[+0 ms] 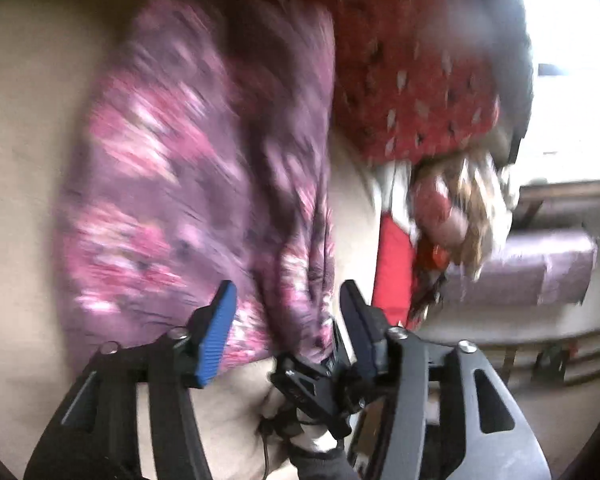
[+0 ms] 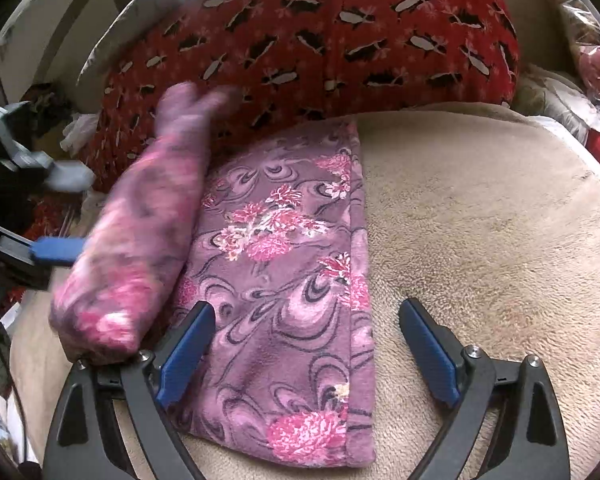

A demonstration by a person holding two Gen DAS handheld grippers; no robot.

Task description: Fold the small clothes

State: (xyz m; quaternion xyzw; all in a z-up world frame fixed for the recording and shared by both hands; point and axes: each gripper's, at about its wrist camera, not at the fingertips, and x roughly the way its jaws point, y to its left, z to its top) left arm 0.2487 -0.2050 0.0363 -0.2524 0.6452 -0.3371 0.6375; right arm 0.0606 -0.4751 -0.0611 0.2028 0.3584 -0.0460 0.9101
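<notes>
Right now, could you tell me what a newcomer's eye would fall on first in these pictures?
The purple floral garment lies across the beige blanket, one flap blurred in mid-air on its left. Behind it lies a red patterned fabric. The right claw stands open at the garment's near end.

Landmark: red patterned cloth (image 2: 312, 36), black and pale leaf-like marks, bunched in a big mound at the back. Beige fleece blanket (image 2: 480, 216) spreads in front of the red patterned cloth, touching its lower edge. White plastic bag (image 2: 78, 132) just left of the red cloth, crumpled. Clear plastic wrapping (image 2: 592, 52) to its right, something red inside. Plain red fabric (image 1: 394, 264) below the red patterned cloth in the left wrist view, beside a blurred tan-and-white bundle (image 1: 460, 208). Purple cushioned seat (image 1: 540, 272) further right, near a bright window (image 1: 572, 60).
</notes>
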